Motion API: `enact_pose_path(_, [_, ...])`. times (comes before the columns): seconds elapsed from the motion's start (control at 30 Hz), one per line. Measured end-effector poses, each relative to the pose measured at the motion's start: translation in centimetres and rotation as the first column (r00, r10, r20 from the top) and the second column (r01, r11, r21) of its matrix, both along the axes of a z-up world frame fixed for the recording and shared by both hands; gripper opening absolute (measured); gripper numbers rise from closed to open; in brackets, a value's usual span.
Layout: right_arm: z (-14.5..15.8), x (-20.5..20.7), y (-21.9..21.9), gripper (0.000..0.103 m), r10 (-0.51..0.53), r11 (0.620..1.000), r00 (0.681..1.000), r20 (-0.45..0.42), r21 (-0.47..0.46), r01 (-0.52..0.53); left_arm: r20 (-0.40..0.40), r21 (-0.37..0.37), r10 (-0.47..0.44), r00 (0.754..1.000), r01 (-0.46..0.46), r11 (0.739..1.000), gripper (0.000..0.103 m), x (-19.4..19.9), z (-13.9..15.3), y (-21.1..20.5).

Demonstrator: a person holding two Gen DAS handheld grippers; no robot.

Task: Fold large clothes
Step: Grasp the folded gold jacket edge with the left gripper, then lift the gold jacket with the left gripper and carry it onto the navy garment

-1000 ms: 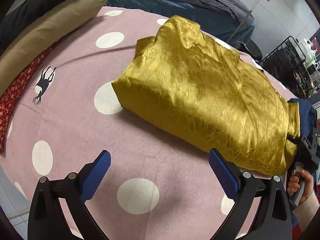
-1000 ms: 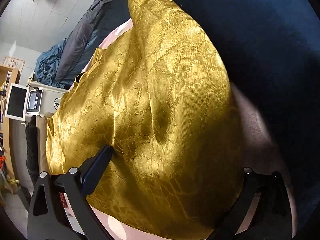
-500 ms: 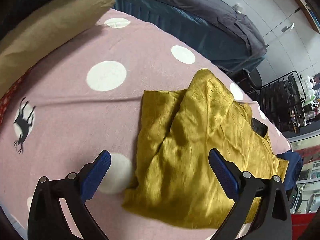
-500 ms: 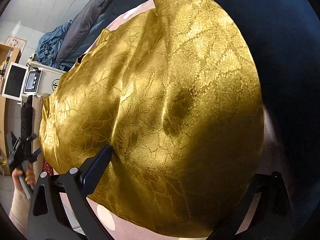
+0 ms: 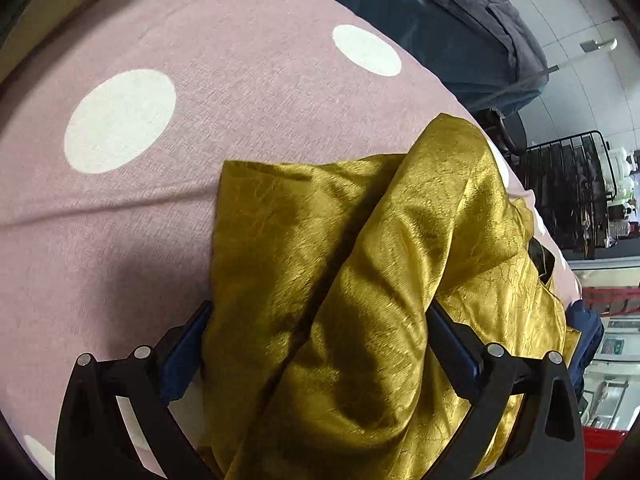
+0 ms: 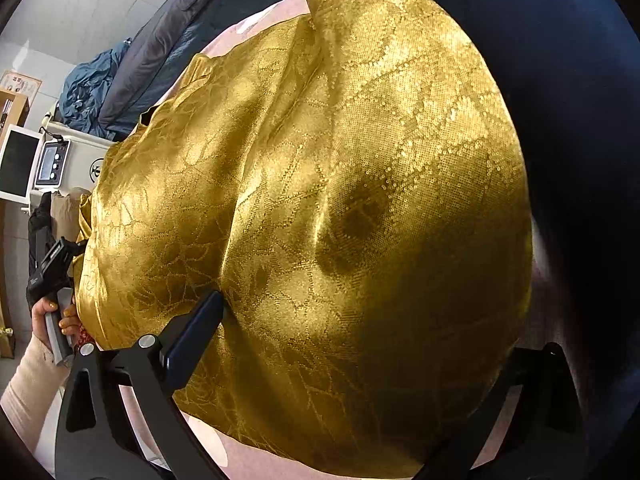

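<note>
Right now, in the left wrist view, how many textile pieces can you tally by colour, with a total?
Gold: 1, the gold garment, lying between the open fingers of the left hand-held gripper.
Pink with white dots: 1, the polka-dot cover.
Dark grey: 1, the grey quilt.
Tan: 1, the tan cushion.
Total: 4.

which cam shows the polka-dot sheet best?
Left wrist view: the pink polka-dot sheet fills its upper left, dots clear. Right wrist view shows only slivers around the gold garment.

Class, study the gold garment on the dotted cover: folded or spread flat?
Partly folded. The gold garment lies doubled in overlapping layers on the pink dotted cover, rumpled, not neatly finished.
</note>
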State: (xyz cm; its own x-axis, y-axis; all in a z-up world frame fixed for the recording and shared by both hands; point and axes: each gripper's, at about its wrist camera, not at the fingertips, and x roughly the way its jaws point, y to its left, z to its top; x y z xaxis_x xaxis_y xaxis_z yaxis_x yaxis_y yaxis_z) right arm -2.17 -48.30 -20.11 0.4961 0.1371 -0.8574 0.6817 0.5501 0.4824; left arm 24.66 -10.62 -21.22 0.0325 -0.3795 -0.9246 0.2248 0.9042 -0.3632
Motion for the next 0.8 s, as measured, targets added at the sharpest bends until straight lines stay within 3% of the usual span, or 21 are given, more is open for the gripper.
enact_pose_path(0.1, [0.0,0.3,0.4,0.097,-0.001,1.0,1.0,-0.013,-0.014,0.001,0.036,0.025,-0.041,0.999,0.04,0.999,0.091,-0.5,0.3,-0.9])
enact_pose_path(0.23, [0.1,0.9,0.9,0.097,-0.009,0.999,0.999,-0.04,-0.041,0.007,0.059,0.003,-0.047,0.997,0.047,0.999,0.063,-1.3,1.2,-1.2])
enact_pose_path(0.33, [0.6,1.1,1.3,0.09,-0.024,0.997,0.997,-0.069,-0.079,0.019,0.081,-0.011,-0.051,0.995,0.052,0.999,0.041,-2.3,2.2,-1.1])
enact_pose_path(0.37, [0.9,1.2,1.5,0.081,-0.022,0.996,0.998,-0.066,-0.088,0.017,0.096,-0.014,-0.065,0.993,0.067,0.998,0.031,-2.9,2.8,-1.3])
enact_pose_path(0.4, [1.1,1.2,1.7,0.067,-0.018,0.996,0.998,-0.055,-0.088,0.013,0.109,-0.009,-0.075,0.991,0.077,0.997,0.029,-3.3,3.4,-1.3])
enact_pose_path(0.47, [1.9,1.3,2.1,0.048,-0.008,0.995,0.999,-0.044,-0.098,0.004,0.152,0.014,-0.111,0.982,0.11,0.994,0.02,-4.6,4.6,-1.7])
enact_pose_path(0.5, [2.6,1.4,2.4,0.036,0.007,0.994,0.999,-0.039,-0.112,-0.011,0.173,0.018,-0.126,0.977,0.125,0.992,0.019,-5.3,5.3,-2.0])
enact_pose_path(0.6, [4.8,1.9,3.9,0.023,0.058,0.983,0.998,-0.035,-0.171,-0.063,0.213,-0.037,-0.121,0.97,0.132,0.991,0.016,-7.3,8.2,-1.5])
enact_pose_path(0.8, [9.8,1.3,7.2,0.015,0.124,0.958,0.992,0.029,-0.263,-0.112,0.259,-0.109,-0.085,0.962,0.116,0.987,0.015,-11.3,13.8,-0.1])
